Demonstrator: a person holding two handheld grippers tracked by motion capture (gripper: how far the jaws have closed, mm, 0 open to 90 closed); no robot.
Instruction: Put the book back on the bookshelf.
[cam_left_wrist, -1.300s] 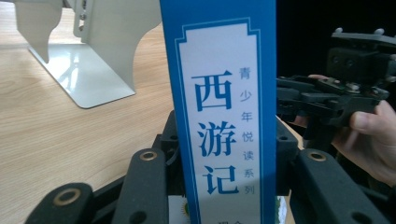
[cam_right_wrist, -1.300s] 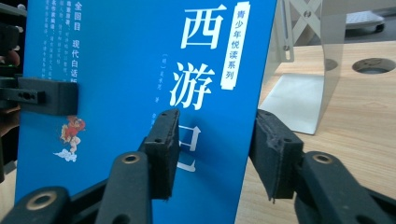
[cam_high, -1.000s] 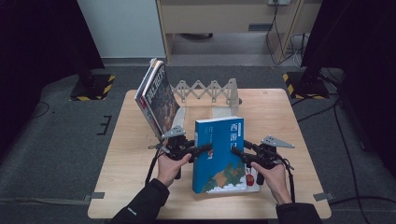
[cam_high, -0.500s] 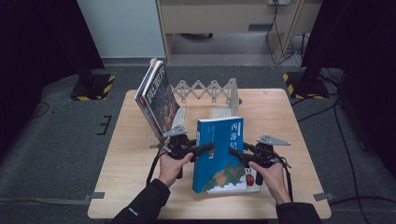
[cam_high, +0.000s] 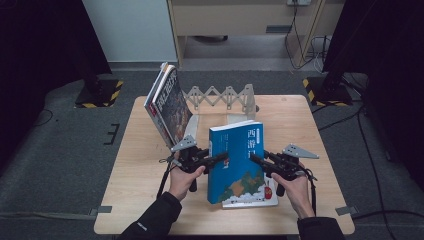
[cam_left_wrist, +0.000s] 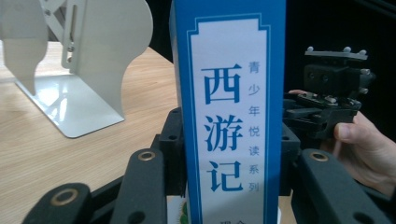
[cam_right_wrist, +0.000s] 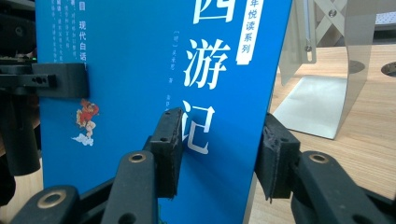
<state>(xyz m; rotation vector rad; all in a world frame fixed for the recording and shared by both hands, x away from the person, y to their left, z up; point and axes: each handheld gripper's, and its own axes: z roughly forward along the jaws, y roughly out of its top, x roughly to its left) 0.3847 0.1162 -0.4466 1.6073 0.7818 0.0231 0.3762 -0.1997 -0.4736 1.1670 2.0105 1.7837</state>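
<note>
The right gripper (cam_right_wrist: 217, 151) has just been closing its jaws on an upright blue book (cam_right_wrist: 140, 70): the left pad lies against the cover beside the white characters, the right pad sits at the book's far edge. At the left, the other gripper (cam_right_wrist: 44, 81) reaches onto the cover. Behind the book, a pale metal bookend (cam_right_wrist: 322, 88) stands on the wooden table (cam_right_wrist: 373, 140).

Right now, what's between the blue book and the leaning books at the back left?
In the high view, the left gripper and bare table lie between blue book and leaning books.
</note>
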